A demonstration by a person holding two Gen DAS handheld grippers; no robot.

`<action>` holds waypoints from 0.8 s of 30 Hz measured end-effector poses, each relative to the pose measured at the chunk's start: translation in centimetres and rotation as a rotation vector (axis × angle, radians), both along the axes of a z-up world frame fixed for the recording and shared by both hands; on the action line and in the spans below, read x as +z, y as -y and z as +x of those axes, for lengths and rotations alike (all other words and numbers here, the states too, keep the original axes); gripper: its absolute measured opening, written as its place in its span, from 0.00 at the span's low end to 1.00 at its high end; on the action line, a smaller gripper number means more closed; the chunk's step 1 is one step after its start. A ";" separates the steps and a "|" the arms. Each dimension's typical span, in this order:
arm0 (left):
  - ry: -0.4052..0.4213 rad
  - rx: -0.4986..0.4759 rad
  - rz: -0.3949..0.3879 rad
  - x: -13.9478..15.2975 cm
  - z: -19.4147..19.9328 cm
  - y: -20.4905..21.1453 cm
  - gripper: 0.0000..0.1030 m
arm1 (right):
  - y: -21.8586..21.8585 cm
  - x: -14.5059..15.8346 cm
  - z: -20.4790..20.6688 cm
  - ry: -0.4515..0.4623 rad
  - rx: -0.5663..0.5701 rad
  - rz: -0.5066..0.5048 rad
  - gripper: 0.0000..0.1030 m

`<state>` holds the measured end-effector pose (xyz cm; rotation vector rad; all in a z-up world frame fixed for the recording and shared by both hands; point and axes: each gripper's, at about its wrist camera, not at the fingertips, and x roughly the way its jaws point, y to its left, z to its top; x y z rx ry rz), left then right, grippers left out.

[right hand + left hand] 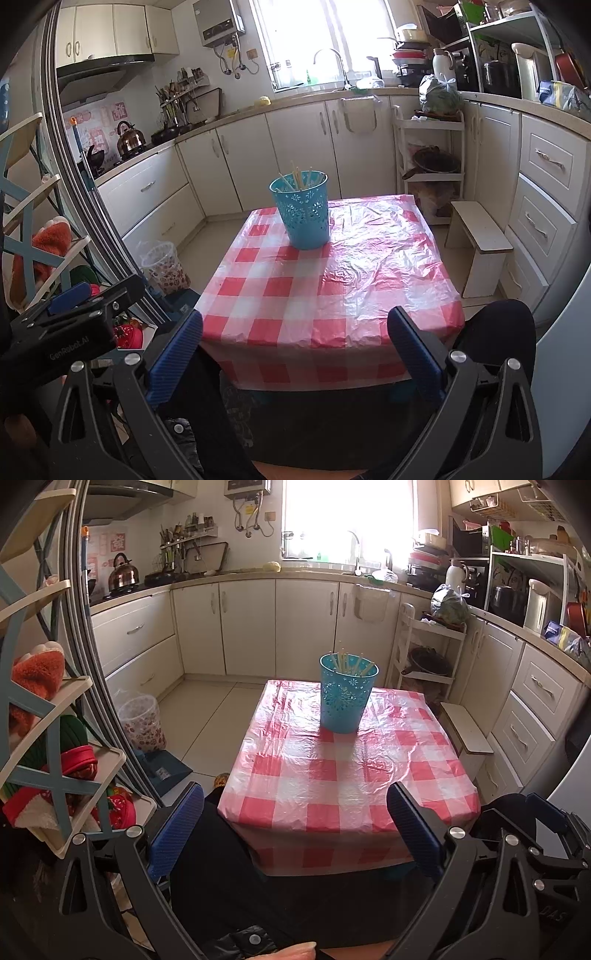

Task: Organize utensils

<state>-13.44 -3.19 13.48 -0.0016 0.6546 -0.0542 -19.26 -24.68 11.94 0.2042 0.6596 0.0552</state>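
A teal perforated cup (348,698) (302,210) stands upright near the far end of a small table with a red-and-white checked cover (332,775) (332,288). Several pale chopsticks (349,662) (297,177) stick up out of the cup. My left gripper (295,812) is open, held back at the table's near edge with nothing between its blue pads (177,830). My right gripper (295,336) is also open and empty, at the same near edge. The left gripper's body (62,328) shows at the left in the right wrist view.
A shelf rack (48,738) with red and green items stands at the left, a patterned bin (142,723) on the floor beside it. A low wooden stool (480,240) and a white trolley (428,166) sit right of the table. Kitchen cabinets (251,627) line the far walls.
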 end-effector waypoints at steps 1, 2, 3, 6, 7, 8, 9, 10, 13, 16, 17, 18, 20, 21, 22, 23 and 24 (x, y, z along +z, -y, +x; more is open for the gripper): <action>0.000 0.001 0.000 0.0 0.0 0.0 0.93 | 0.0 0.0 0.0 0.000 0.000 0.000 0.93; 0.000 0.001 0.001 0.0 0.0 0.0 0.93 | 0.0 0.0 0.0 0.000 -0.001 0.000 0.93; 0.000 0.001 0.000 0.0 0.0 0.0 0.93 | 0.0 0.0 0.0 0.000 -0.001 0.000 0.93; 0.001 0.000 0.001 0.0 0.0 0.0 0.93 | -0.1 0.0 0.0 0.001 -0.001 0.000 0.93; 0.003 0.001 0.002 0.0 0.0 0.0 0.93 | -0.1 0.0 0.0 0.001 -0.001 0.000 0.93; 0.004 0.001 0.002 0.0 -0.1 0.1 0.93 | -0.1 0.0 0.0 0.000 -0.002 0.000 0.93; 0.004 0.001 0.004 0.0 0.0 0.1 0.93 | -0.1 0.0 0.0 0.000 -0.001 0.001 0.93; 0.005 0.001 0.005 0.0 -0.1 0.1 0.93 | -0.1 0.0 0.0 -0.001 -0.001 0.001 0.93; 0.008 0.003 0.008 0.1 -0.1 0.2 0.93 | -0.1 0.0 -0.1 -0.001 -0.001 0.000 0.93; 0.008 0.003 0.008 0.0 -0.1 0.2 0.93 | -0.1 0.0 -0.1 0.000 -0.002 0.000 0.93; 0.007 0.003 0.007 0.1 -0.1 0.2 0.93 | -0.2 0.0 -0.1 -0.001 -0.002 0.000 0.93; 0.007 0.003 0.008 0.0 -0.1 0.2 0.93 | -0.2 0.0 0.0 -0.002 -0.002 0.001 0.93; 0.006 0.004 0.009 0.0 -0.1 0.2 0.93 | -0.2 -0.1 0.0 -0.005 -0.001 0.002 0.93; 0.007 0.004 0.009 0.0 -0.1 0.2 0.93 | -0.2 -0.1 0.0 -0.006 0.000 0.002 0.93; 0.006 0.007 0.011 0.1 -0.1 0.1 0.93 | -0.3 -0.2 -0.1 -0.008 0.001 0.002 0.93; 0.004 0.006 0.010 0.1 0.0 0.0 0.93 | -0.4 -0.3 -0.1 -0.009 0.002 0.003 0.93; 0.003 0.006 0.009 0.1 0.0 0.0 0.93 | -0.4 -0.3 -0.1 -0.010 0.003 0.003 0.93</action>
